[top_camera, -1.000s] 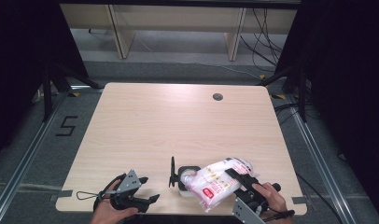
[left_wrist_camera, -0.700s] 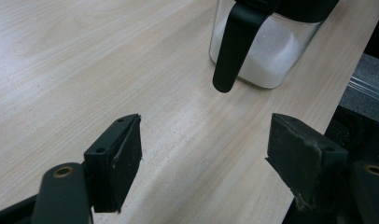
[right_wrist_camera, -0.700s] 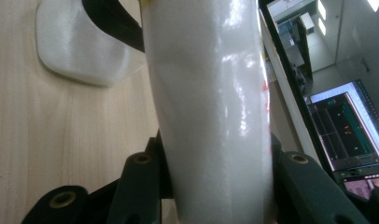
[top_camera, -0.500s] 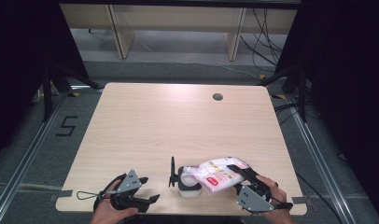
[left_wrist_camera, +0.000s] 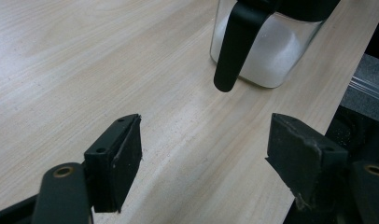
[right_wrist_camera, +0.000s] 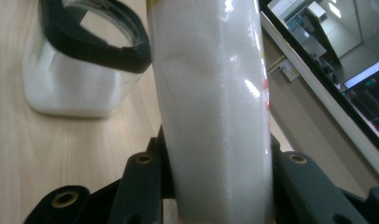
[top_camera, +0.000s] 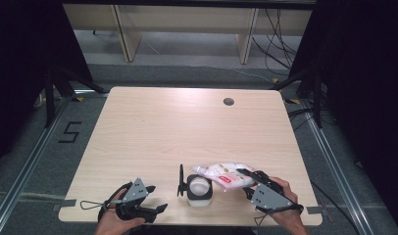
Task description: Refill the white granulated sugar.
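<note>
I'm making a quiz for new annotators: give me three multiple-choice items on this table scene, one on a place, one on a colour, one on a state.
1. Where does the jar stand?
A. near the table's front edge
B. by the hole at the far edge
C. on the floor

2. What colour is the jar's rim?
A. red
B. black
C. yellow

3. What is the right gripper doing?
A. lying open on the table
B. gripping the jar's lid
C. gripping the bag

Answers: 1 A, the high view shows it between the two hands; 2 B, the right gripper view shows a black rim; 3 C, the bag sits clamped between its jaws.
</note>
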Demonstrator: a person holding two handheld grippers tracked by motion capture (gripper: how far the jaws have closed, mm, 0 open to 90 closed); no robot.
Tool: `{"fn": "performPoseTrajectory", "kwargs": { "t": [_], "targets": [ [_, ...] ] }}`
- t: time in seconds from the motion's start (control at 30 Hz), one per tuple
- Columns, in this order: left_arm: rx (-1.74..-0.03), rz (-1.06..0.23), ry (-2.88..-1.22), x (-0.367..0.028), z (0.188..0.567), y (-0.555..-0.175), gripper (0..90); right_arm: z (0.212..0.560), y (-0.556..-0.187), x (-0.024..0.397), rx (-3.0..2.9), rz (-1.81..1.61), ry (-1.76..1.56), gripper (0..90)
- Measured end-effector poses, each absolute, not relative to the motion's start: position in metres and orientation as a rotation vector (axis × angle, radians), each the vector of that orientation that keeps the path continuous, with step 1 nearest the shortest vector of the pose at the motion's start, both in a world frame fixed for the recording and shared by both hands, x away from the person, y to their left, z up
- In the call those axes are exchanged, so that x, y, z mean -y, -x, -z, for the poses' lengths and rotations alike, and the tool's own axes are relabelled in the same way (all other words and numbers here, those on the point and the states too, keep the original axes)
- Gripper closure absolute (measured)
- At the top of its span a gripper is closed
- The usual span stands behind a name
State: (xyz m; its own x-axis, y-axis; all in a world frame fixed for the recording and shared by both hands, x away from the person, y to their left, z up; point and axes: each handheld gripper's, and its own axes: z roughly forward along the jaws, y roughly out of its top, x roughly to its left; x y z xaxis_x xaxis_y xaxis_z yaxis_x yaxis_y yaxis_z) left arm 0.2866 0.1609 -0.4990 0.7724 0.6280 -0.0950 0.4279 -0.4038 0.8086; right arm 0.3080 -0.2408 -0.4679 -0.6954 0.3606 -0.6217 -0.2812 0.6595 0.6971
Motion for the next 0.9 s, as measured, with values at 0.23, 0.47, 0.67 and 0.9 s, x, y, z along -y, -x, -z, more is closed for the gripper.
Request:
{"fn": "performPoseTrajectory", "kwargs": {
  "t": [0.23, 0.47, 0.67, 0.9],
  "targets": [
    [-0.786, -0.282, -2.075, -0.161, 0.499, -0.287, 25.9, 0.474, -0.326, 0.241, -2.115, -1.169, -0.143, 65.6],
    [-0.783, -0.291, -2.089, -0.163, 0.498, -0.288, 25.9, 0.482, -0.342, 0.243, -2.119, -1.25, -0.268, 65.8],
    [-0.778, -0.283, -2.09, -0.164, 0.498, -0.287, 25.9, 0.485, -0.352, 0.247, -2.116, -1.311, -0.346, 66.1],
    [-0.761, -0.299, -2.095, -0.165, 0.497, -0.289, 25.9, 0.484, -0.355, 0.253, -2.106, -1.333, -0.418, 66.1]
  ]
}}
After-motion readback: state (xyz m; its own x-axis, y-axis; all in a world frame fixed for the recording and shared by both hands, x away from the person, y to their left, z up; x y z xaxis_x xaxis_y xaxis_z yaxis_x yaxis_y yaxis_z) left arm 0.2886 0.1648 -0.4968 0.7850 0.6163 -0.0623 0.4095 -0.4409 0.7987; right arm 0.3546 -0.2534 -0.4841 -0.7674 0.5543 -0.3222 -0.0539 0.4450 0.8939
